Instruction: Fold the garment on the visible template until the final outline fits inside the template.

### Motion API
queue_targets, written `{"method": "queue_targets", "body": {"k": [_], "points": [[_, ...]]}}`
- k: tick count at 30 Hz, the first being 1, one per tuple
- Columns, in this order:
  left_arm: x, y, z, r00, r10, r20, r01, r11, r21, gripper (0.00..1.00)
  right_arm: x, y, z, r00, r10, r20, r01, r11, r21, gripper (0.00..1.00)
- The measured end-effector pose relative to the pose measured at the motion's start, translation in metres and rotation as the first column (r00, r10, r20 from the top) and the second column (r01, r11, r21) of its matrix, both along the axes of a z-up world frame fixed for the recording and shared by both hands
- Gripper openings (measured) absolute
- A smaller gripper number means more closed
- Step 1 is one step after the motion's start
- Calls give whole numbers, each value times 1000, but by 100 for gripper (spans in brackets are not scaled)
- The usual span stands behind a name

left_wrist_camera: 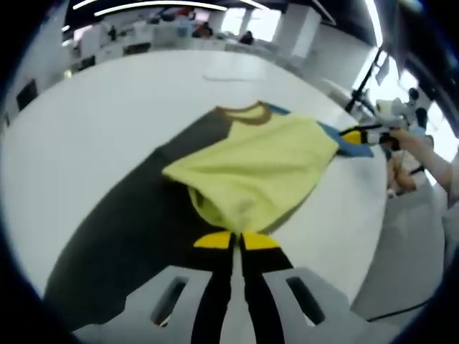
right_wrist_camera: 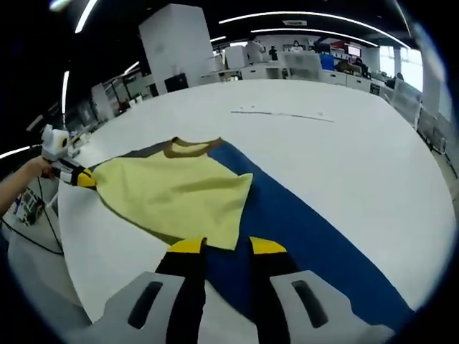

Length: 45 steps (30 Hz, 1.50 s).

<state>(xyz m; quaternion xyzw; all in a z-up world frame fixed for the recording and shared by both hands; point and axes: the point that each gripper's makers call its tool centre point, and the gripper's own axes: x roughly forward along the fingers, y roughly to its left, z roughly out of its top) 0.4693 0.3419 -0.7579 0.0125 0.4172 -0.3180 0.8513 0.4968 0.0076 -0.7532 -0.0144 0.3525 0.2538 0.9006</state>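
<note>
A yellow shirt (left_wrist_camera: pixel 254 168) with a brown collar lies on a wide white counter (left_wrist_camera: pixel 93 136), over a long dark strip that is the template (left_wrist_camera: pixel 122 236). In the left gripper view the strip looks near black, with a little blue showing past the shirt's far edge; in the right gripper view it reads as a blue band (right_wrist_camera: pixel 308 236) running from the collar towards the camera.

Going left to right in the left gripper view: bare counter, then the template running diagonally, then the shirt, already doubled over. The left claw (left_wrist_camera: pixel 235 240) rises from the bottom, its yellow-tipped jaws nearly together at the shirt's near edge, which bunches up just above them. It appears to be pinching that edge, though the contact itself is hard to make out. At the far right, the right claw (left_wrist_camera: pixel 362 134) meets the shirt's far corner, with a person's hand behind it.

In the right gripper view, left to right: the left claw (right_wrist_camera: pixel 79 177) and a hand at the shirt's far corner, then the shirt (right_wrist_camera: pixel 172 193), then the template and bare counter (right_wrist_camera: pixel 358 150). The right claw (right_wrist_camera: pixel 226 247) has its jaws parted, one on each side of the shirt's near corner; whether it grips cloth cannot be told.

The shirt stretches between the two claws, its long axis across the template. The next fold likely depends on carrying one end along that line towards the other, so the outline narrows to the strip.
</note>
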Motion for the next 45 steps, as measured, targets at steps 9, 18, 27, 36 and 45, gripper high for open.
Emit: {"method": "queue_targets", "body": {"k": [9, 18, 27, 36, 45], "points": [[-1, -1, 0, 1000, -1, -4, 1, 1000, 5, 0, 1, 7, -10, 1000, 11, -23, -11, 1000, -10, 19], [-2, -1, -1, 1000, 5, -21, -4, 1000, 10, 0, 3, 7, -17, 999, 8, -44, -8, 1000, -13, 19], [-3, -1, -3, 998, 33, -52, -34, 999, -10, 0, 2, 8, -19, 998, 9, -58, -10, 1000, -4, 18], [-1, 3, -5, 997, 41, -61, -42, 999, -10, 0, 4, 7, -20, 998, -9, -57, 9, 1000, 2, 12], [1, 4, -4, 998, 37, -49, -38, 999, -6, 0, 6, 2, -19, 998, -32, -51, 32, 999, 1, 6]]}}
